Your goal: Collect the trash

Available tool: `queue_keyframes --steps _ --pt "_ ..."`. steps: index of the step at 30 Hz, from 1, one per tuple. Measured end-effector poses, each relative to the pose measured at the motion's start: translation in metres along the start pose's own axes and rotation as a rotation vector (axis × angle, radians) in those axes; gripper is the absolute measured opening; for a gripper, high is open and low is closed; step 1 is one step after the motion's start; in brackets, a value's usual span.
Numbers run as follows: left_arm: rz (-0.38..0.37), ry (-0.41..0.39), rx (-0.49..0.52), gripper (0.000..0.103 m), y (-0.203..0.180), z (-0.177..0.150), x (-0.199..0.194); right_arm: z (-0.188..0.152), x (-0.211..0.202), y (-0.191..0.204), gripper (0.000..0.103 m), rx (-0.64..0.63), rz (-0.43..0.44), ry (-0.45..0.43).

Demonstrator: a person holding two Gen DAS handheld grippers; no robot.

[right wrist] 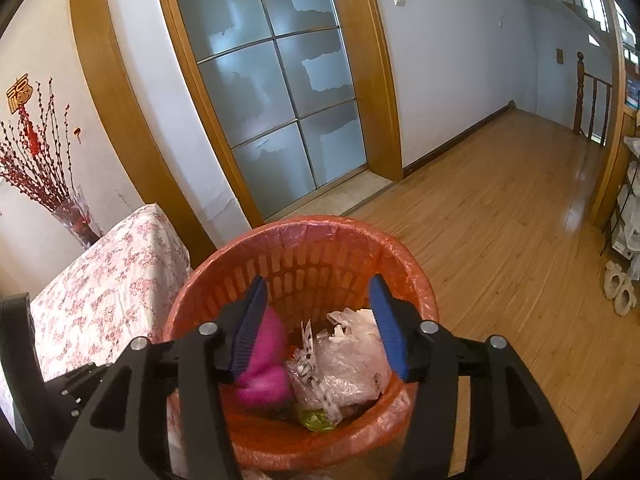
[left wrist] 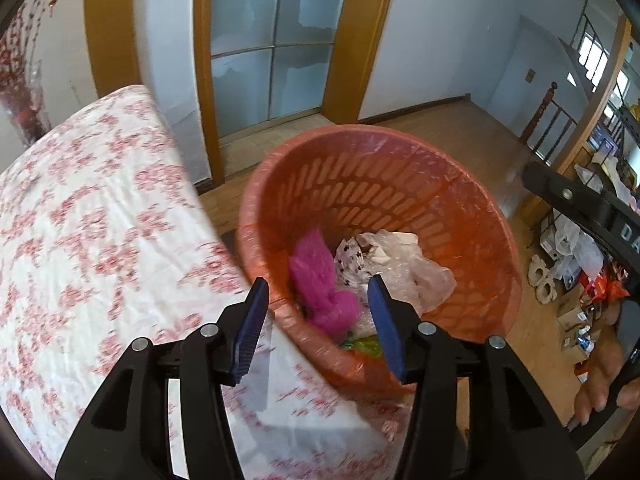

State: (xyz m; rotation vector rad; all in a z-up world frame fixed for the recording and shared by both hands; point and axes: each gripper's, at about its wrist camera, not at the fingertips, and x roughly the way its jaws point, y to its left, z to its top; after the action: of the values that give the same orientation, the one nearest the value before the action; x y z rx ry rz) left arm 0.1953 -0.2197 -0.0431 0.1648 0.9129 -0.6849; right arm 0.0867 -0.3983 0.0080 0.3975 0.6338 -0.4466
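Observation:
An orange slotted trash basket with a thin plastic liner stands on the wooden floor beside a table. Inside it lie a magenta crumpled piece, clear plastic wrap and a green scrap. My left gripper hangs over the basket's near rim, jaws open, nothing between the blue pads. In the right wrist view the same basket sits below my right gripper, also open and empty, with the magenta piece and clear plastic lying beneath it.
A table with a red floral cloth stands left of the basket, with a vase of red branches on it. A frosted glass door is behind. Clutter and slippers line the right side. A hand shows at right.

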Motion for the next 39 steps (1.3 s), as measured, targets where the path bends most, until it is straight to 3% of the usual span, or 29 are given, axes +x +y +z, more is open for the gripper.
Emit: queue_keyframes --steps 5,13,16,27,39 --pt "0.03 -0.045 -0.041 0.053 0.015 -0.01 -0.032 -0.009 -0.031 0.009 0.068 -0.03 0.012 -0.034" --pt "0.114 -0.168 -0.121 0.066 0.034 -0.046 -0.099 -0.039 -0.102 0.034 0.094 -0.098 0.052 -0.113" --pt "0.142 -0.204 -0.168 0.07 0.042 -0.063 -0.122 -0.052 -0.124 0.042 0.098 -0.107 0.054 -0.136" --pt "0.298 -0.36 -0.213 0.092 0.041 -0.136 -0.199 -0.1 -0.181 0.06 0.099 -0.154 0.088 -0.139" --pt "0.427 -0.454 -0.245 0.098 0.03 -0.185 -0.234 -0.139 -0.219 0.077 0.099 -0.228 -0.021 -0.196"
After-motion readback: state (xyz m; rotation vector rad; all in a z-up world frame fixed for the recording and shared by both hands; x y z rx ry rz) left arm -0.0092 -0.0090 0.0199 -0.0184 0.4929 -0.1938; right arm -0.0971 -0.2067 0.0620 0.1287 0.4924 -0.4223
